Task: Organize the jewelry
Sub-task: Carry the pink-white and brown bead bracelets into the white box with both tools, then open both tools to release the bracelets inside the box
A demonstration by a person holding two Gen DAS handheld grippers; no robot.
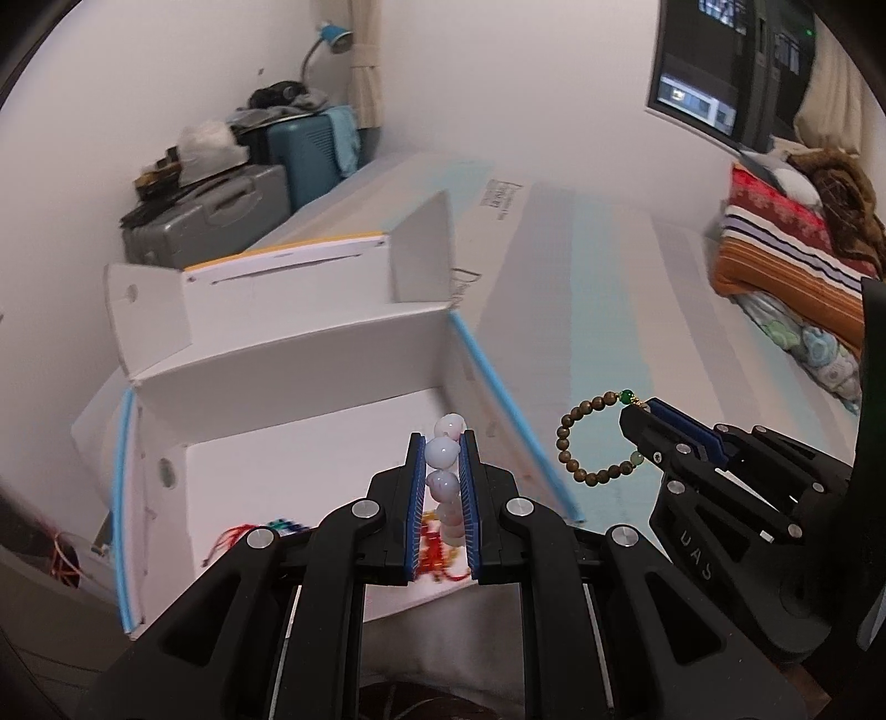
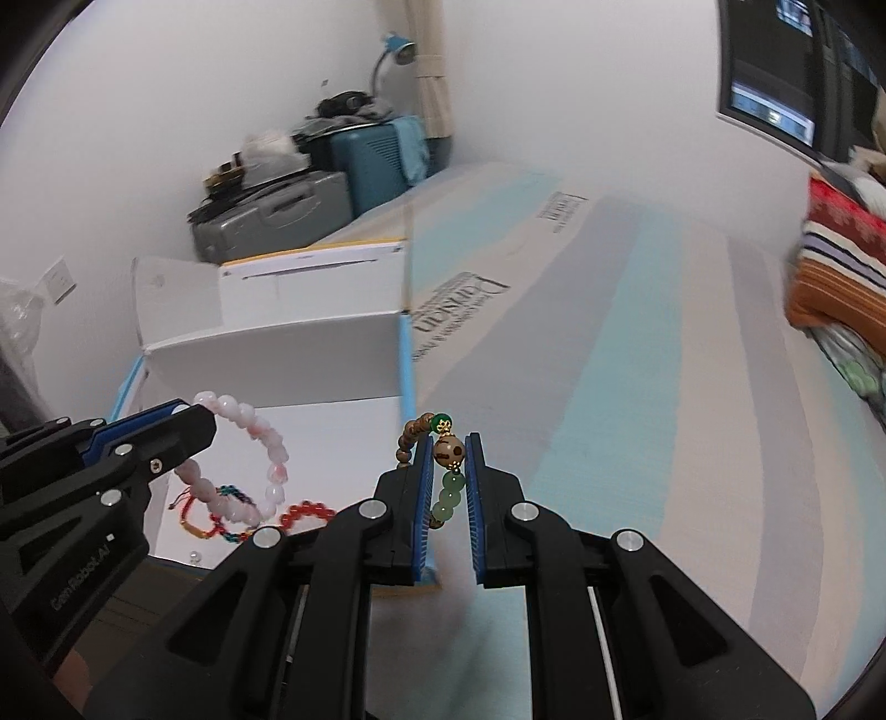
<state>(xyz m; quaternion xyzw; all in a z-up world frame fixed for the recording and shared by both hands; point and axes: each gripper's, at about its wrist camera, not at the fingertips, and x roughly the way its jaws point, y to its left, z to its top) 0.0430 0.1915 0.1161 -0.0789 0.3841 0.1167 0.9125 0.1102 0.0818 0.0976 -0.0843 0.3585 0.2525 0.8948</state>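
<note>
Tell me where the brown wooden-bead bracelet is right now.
The brown bracelet hangs clamped in the right gripper, in the air just right of the open white box, over the striped surface.

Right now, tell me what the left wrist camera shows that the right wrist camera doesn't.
Only the left wrist view shows the brown bead bracelet as a full ring hanging from the right gripper, past the white box's blue edge.

Only the right wrist view shows the pink bead bracelet as a full ring in the left gripper, over the box, plus the wall socket and the red bead bracelet.

Both show both grippers shut on bracelets, the box, the suitcases and the blue lamp.
</note>
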